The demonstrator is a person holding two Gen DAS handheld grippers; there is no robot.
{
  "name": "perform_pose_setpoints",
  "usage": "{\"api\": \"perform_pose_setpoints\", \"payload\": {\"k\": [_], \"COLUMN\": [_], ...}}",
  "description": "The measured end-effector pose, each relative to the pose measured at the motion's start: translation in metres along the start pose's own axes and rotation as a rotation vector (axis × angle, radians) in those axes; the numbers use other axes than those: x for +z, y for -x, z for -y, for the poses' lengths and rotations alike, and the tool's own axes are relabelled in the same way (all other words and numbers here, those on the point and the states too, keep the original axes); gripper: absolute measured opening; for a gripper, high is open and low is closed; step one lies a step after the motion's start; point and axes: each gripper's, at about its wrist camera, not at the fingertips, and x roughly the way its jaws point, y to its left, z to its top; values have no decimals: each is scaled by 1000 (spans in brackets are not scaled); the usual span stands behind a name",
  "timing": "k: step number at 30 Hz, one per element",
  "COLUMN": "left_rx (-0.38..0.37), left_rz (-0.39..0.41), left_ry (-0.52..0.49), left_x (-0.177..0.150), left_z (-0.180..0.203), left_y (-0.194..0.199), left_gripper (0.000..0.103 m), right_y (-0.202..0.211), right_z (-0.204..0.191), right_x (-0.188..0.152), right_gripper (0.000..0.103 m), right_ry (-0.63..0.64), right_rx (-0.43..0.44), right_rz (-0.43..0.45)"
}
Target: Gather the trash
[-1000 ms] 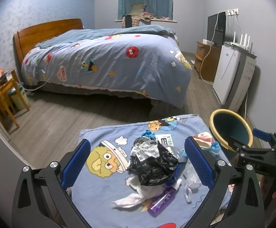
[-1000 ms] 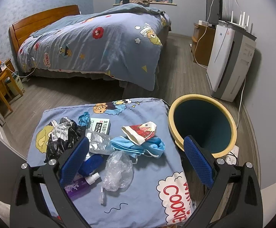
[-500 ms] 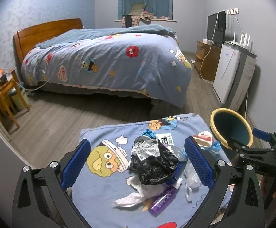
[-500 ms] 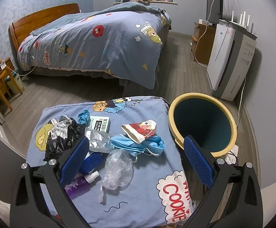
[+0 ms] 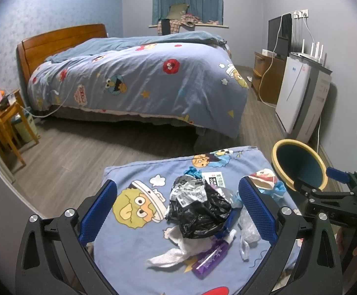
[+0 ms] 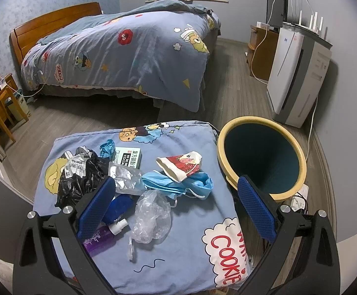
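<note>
Both hand-held grippers hang spread wide over a cloth-covered counter (image 6: 190, 253) strewn with trash, and neither has hold of anything. The left hand-held gripper (image 5: 177, 205) frames a crumpled black plastic bag (image 5: 200, 211) with a white printed label on top. Only this view shows the white tissue (image 5: 176, 253) lying in front of the bag, beside the purple bottle (image 5: 211, 258) — and, at the right edge, the other gripper's black body with a green light.

The right hand-held gripper (image 6: 176, 207) looks over the other half of the heap: a clear crumpled plastic bag (image 6: 151, 217) near the middle, a blue face mask (image 6: 178, 184) just behind it, and a red-and-white wrapper (image 6: 180, 163) resting on the mask. A green-and-white medicine box (image 6: 129, 157) lies further back, next to a small blue wad (image 6: 107, 148). This view alone looks down into the yellow-rimmed bin (image 6: 262, 127), which stands on the floor against the counter's right side, its dark inside seemingly empty.

Beyond the counter is a bed (image 6: 119, 54) with a cartoon-print cover; a white appliance (image 6: 294, 73) stands by the right wall. Nothing blocks either gripper's way to the trash.
</note>
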Motion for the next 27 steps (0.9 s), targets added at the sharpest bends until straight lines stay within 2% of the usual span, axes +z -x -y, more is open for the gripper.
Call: {"api": "perform_pose_setpoints", "payload": {"k": [13,21,27], "left_rx": [0,-2,-33], "left_rz": [0,-7,-36], "left_ry": [0,-2,7], "left_x": [0,-4,0], "left_z": [1,2,-1], "left_y": [0,-3,-16], "left_gripper": [98,98,98], "right_y": [-2,-9,-15], "right_z": [-1,2,4], "right_x": [-1,-7,2], "right_gripper": [97,97,97], "right_ry": [0,-54,-31], "right_rx": [-1,25,21], "right_rz": [-7,-63,-69]}}
